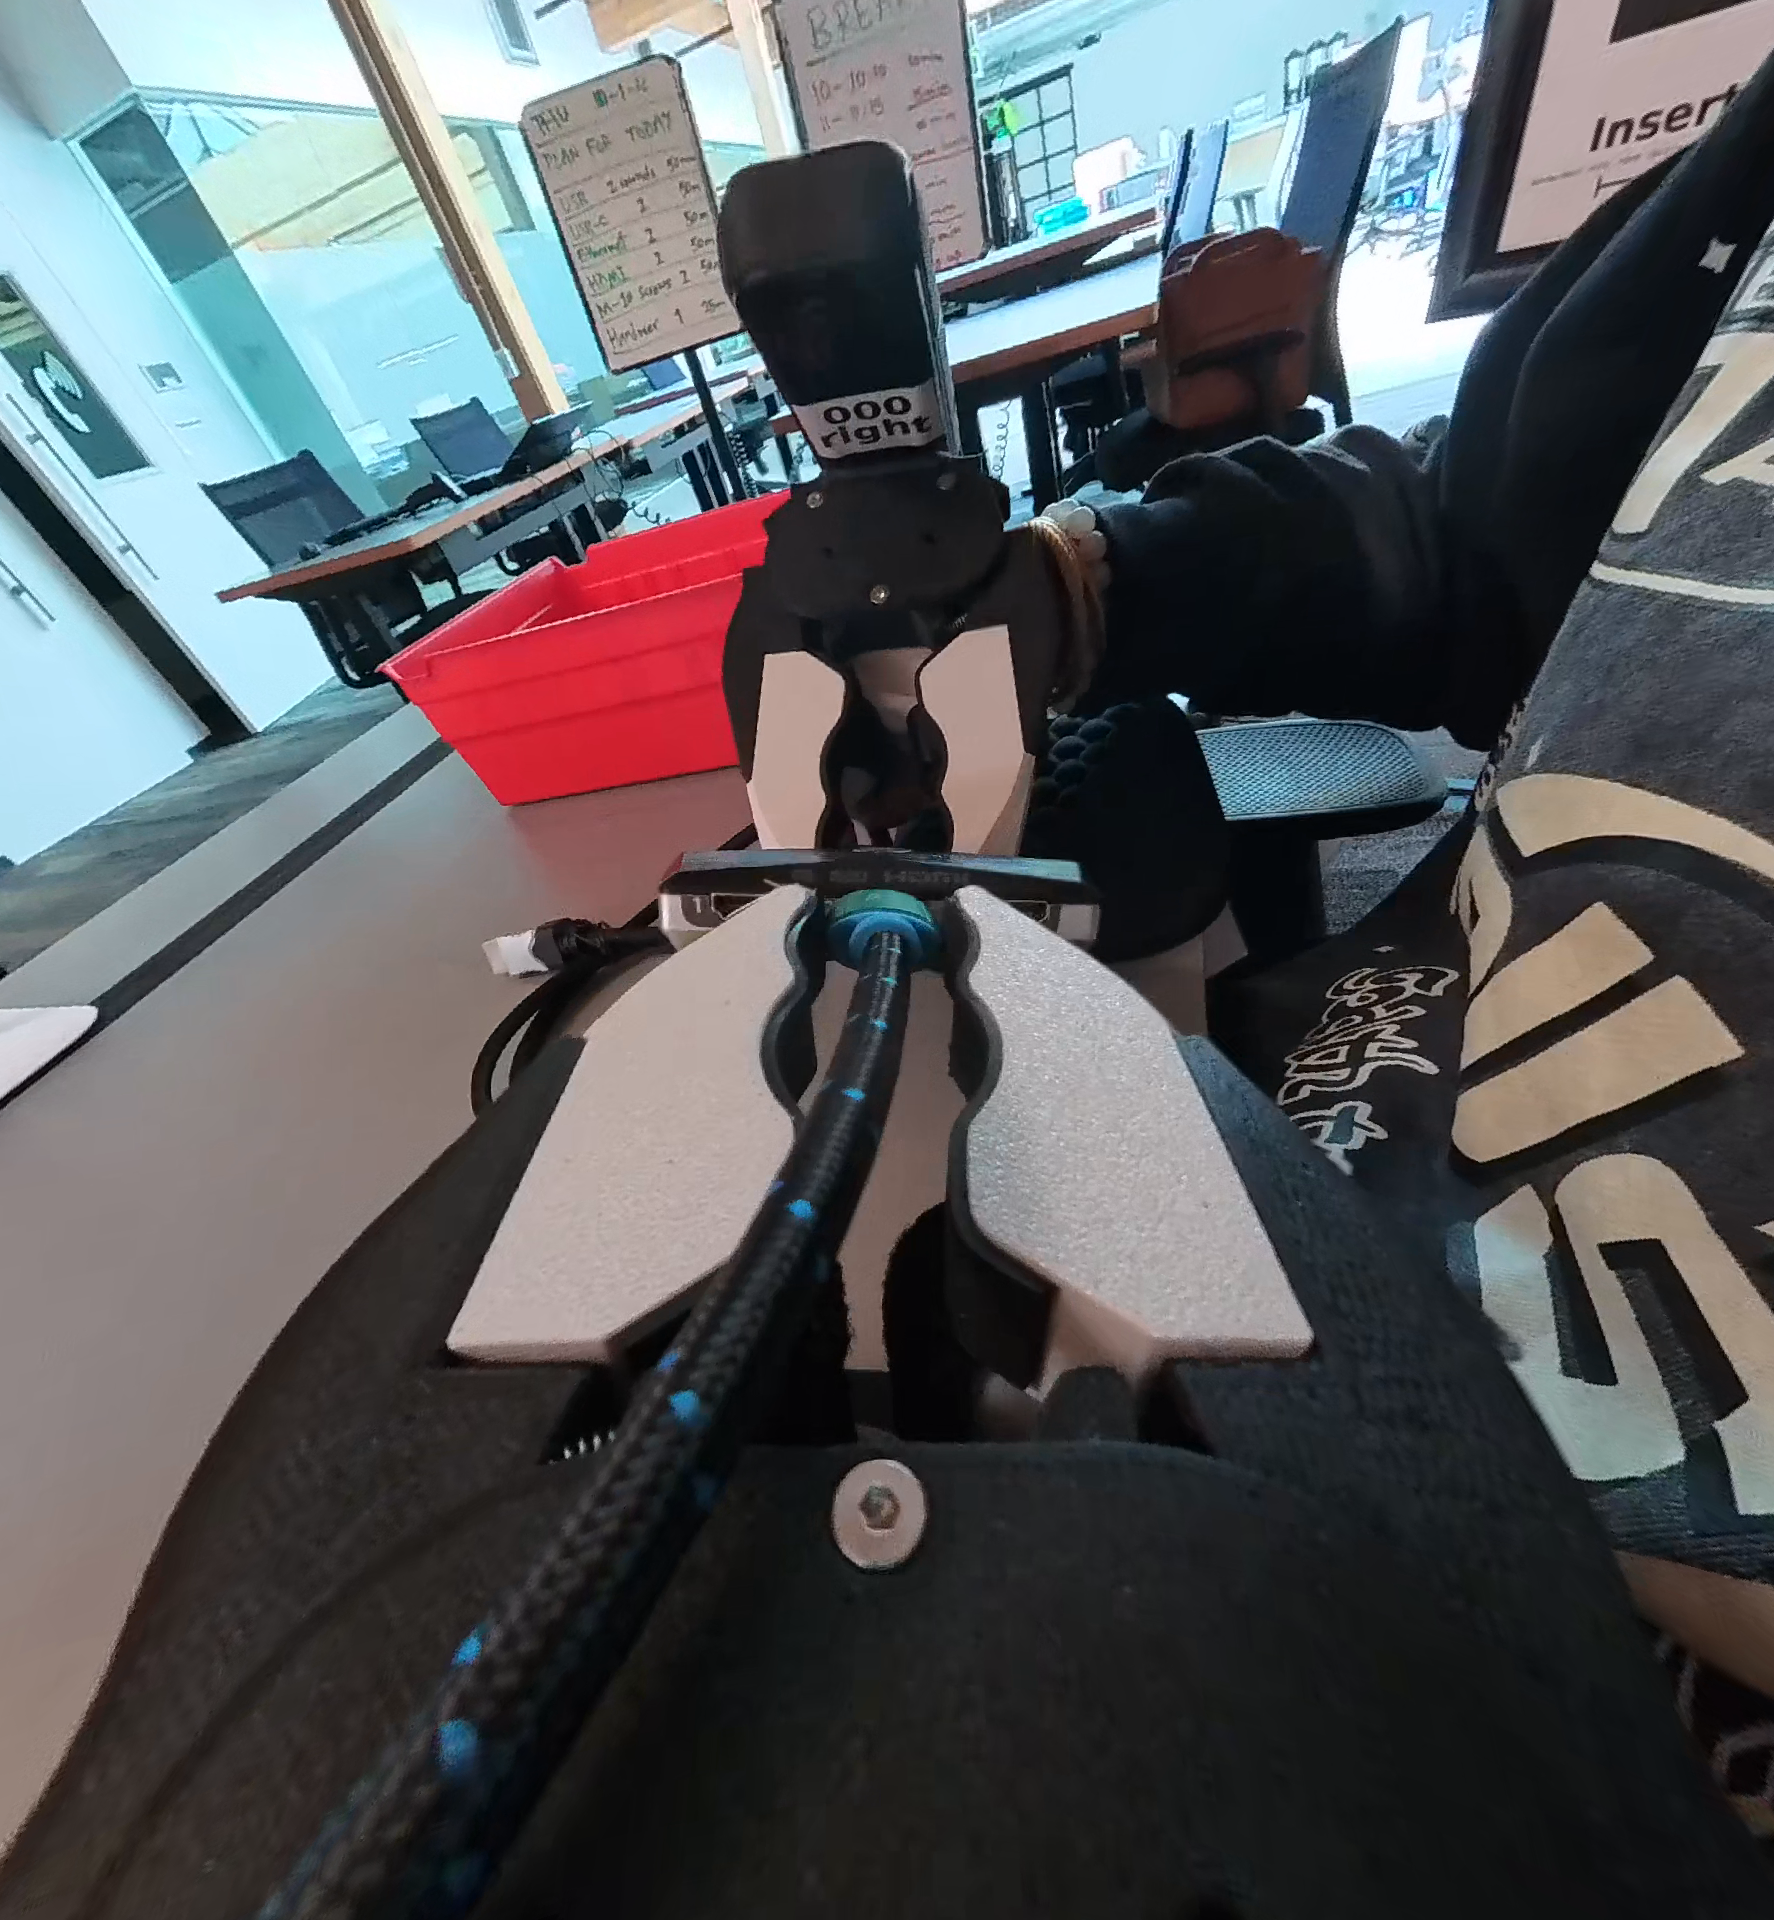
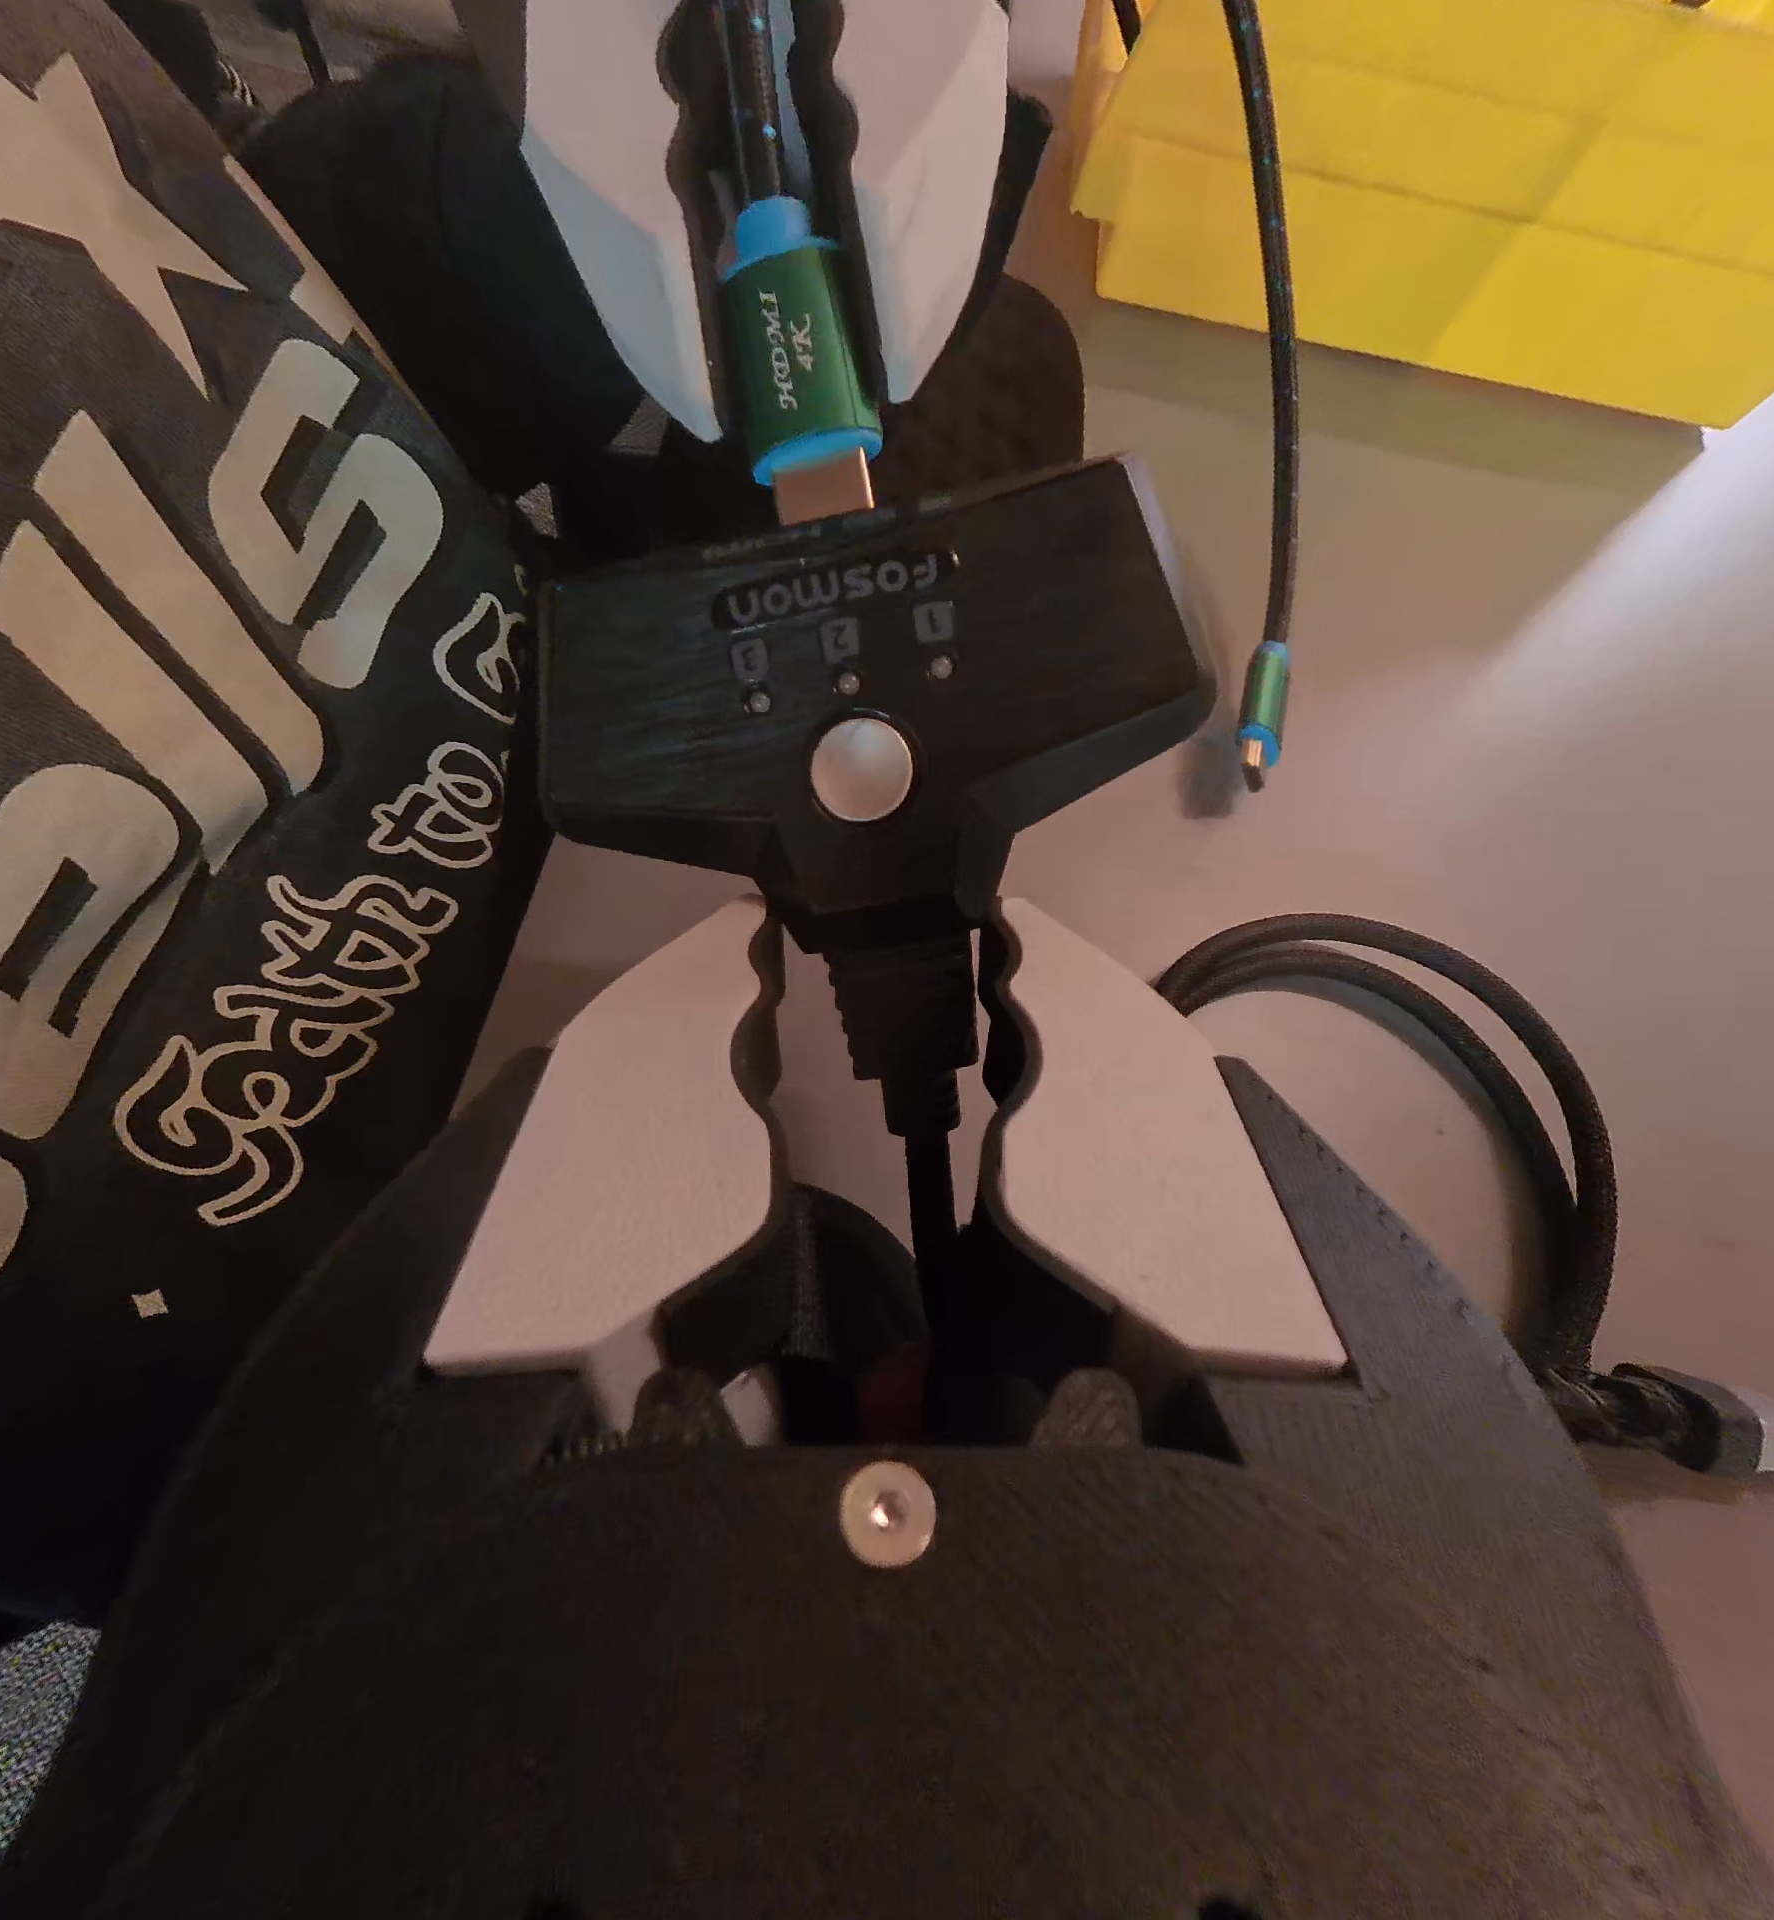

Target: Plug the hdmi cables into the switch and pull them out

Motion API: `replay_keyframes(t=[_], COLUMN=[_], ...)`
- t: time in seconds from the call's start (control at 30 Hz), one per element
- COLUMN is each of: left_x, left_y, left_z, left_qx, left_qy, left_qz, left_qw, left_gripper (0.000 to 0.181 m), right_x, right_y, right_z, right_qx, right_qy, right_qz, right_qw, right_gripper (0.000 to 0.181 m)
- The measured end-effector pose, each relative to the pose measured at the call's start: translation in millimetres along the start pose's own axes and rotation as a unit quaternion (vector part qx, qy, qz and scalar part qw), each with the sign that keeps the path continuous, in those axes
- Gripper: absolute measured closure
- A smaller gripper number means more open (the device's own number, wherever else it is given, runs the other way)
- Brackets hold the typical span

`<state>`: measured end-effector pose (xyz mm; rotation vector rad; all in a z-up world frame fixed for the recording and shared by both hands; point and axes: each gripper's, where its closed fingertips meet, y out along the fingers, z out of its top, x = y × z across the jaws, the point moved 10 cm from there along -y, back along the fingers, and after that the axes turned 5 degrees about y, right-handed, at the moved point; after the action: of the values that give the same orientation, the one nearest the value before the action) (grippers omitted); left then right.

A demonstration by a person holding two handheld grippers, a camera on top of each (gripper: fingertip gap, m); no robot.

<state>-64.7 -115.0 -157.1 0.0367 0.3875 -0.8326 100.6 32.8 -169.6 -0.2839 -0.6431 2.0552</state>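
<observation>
Left gripper (image 2: pixel 800 353) grasps the green plug (image 2: pixel 800 364), right gripper (image 2: pixel 878 997) clamps the switch (image 2: pixel 862 665) tail: square the plug to the port (tip at the mouth), then push straight.

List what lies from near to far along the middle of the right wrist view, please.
Right hand-held gripper shut on the switch's black lead → black switch → green plug with its metal tip at the switch's far edge → left hand-held gripper holding that plug.
</observation>
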Motion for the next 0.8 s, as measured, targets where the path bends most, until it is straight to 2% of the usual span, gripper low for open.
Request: replay_keyframes(t=[0.47, 0.63, 0.67, 0.7, 0.8], left_x=[-2.9, -7.2, -8.2, -8.4, -1.6], left_y=[4.3, 6.1, 6.2, 5.0, -16.0], left_z=[-2.9, -5.2, -4.7, -4.1, 3.3], left_qx=[0.008, -0.011, -0.027, -0.053, -0.126], left_qy=[-0.032, -0.066, -0.076, -0.085, -0.116], left_qz=[0.006, -0.003, -0.012, -0.033, -0.158], left_qw=[0.999, 0.998, 0.997, 0.994, 0.972], left_gripper=[0.159, 0.159, 0.16, 0.153, 0.143], right_x=[-1.5, 1.0, 1.5, 3.0, 14.7], right_y=[-2.5, -4.3, -4.8, -6.3, -15.2], right_z=[6.5, 5.6, 5.9, 5.5, -3.8], right_qx=[0.014, -0.01, -0.023, -0.036, -0.066], right_qy=[-0.021, 0.004, 0.005, 0.005, 0.038], right_qz=[-0.031, -0.027, -0.028, -0.035, -0.075], right_qw=[0.999, 1.0, 0.999, 0.999, 0.994], right_gripper=[0.144, 0.144, 0.144, 0.144, 0.144])
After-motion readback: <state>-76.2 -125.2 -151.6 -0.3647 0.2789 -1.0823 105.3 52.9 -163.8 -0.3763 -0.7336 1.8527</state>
